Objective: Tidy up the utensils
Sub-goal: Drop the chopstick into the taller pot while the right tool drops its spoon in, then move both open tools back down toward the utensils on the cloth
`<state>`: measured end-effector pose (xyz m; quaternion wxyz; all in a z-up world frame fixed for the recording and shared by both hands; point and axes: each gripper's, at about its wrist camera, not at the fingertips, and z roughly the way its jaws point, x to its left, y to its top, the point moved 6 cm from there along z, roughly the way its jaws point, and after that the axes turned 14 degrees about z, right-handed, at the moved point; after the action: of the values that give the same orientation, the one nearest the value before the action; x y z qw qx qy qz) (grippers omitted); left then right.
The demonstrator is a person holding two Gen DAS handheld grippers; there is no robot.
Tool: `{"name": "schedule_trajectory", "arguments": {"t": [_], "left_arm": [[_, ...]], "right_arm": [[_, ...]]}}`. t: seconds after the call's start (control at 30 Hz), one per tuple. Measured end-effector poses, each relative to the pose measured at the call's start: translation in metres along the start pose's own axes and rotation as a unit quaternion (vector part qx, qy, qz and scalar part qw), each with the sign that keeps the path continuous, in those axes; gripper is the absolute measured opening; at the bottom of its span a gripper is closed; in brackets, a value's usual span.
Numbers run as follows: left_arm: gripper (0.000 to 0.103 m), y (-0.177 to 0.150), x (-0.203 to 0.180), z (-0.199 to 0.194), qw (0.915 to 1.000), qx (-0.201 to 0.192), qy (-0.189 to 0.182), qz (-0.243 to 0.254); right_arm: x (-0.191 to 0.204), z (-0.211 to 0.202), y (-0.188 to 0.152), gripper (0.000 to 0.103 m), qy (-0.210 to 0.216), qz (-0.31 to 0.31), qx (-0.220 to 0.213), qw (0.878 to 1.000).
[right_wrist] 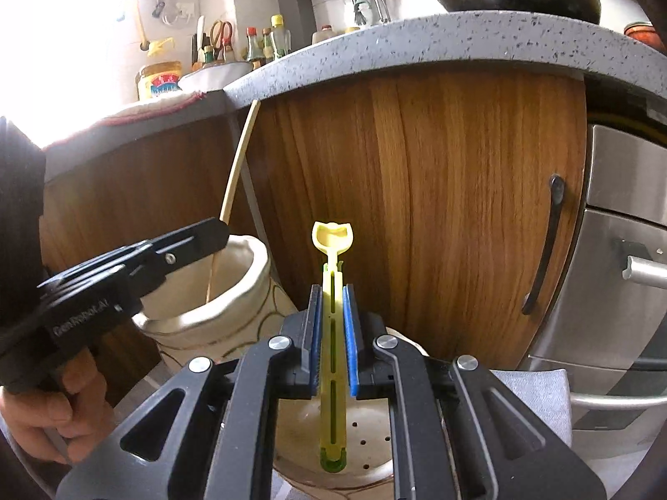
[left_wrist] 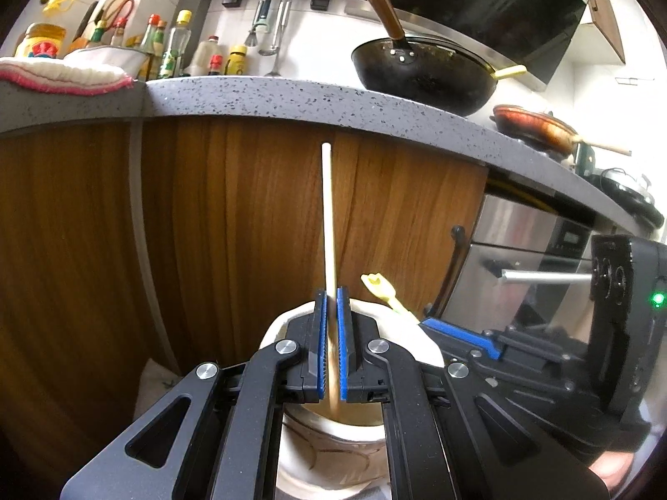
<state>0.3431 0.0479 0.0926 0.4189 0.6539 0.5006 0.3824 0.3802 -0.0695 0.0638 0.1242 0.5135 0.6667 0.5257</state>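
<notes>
My left gripper (left_wrist: 331,296) is shut on a pale wooden chopstick (left_wrist: 328,216) that stands upright, its lower end inside a cream ceramic holder (left_wrist: 329,454) below the jaws. In the right wrist view the same chopstick (right_wrist: 237,166) rises from that cream holder (right_wrist: 250,287), with the left gripper (right_wrist: 208,229) over its rim. My right gripper (right_wrist: 332,291) is shut on a yellow plastic utensil (right_wrist: 332,250), held upright over a second cream holder with drain holes (right_wrist: 367,437). The yellow utensil (left_wrist: 381,287) and the right gripper (left_wrist: 433,327) also show in the left wrist view.
A wooden cabinet front (right_wrist: 437,191) with a black handle (right_wrist: 546,246) stands just ahead, under a speckled grey counter (left_wrist: 292,100). A black wok (left_wrist: 421,71), bottles (left_wrist: 175,41) and a cloth (left_wrist: 62,77) sit on the counter. A steel oven (right_wrist: 625,283) is at right.
</notes>
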Motion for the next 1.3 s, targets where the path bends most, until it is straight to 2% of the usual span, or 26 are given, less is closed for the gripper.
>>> {"name": "schedule_trajectory", "arguments": {"t": [0.3,0.6,0.9,1.13,1.3], "left_arm": [[0.005,-0.003,0.002,-0.003,1.0000,-0.009,0.000,-0.002],[0.005,-0.004,0.003,-0.007,1.0000,-0.005,0.001,-0.007],[0.005,0.003,0.004,-0.005,0.9988,0.041,0.021,-0.018],[0.008,0.006,0.002,-0.014,0.9986,0.041,0.033,-0.007],[0.011,0.004,0.004,-0.030,0.9989,0.029,0.035,-0.008]], "right_arm": [[-0.002,-0.013,-0.010,0.009,0.007,-0.013,-0.027,1.000],[-0.002,-0.028,-0.022,0.009,0.007,-0.016,-0.025,1.000],[-0.004,-0.034,-0.021,0.009,-0.047,-0.028,0.004,0.998],[-0.009,-0.033,-0.022,0.009,-0.079,-0.032,0.023,0.996],[-0.011,-0.034,-0.024,0.011,-0.084,-0.029,0.027,0.996]]}}
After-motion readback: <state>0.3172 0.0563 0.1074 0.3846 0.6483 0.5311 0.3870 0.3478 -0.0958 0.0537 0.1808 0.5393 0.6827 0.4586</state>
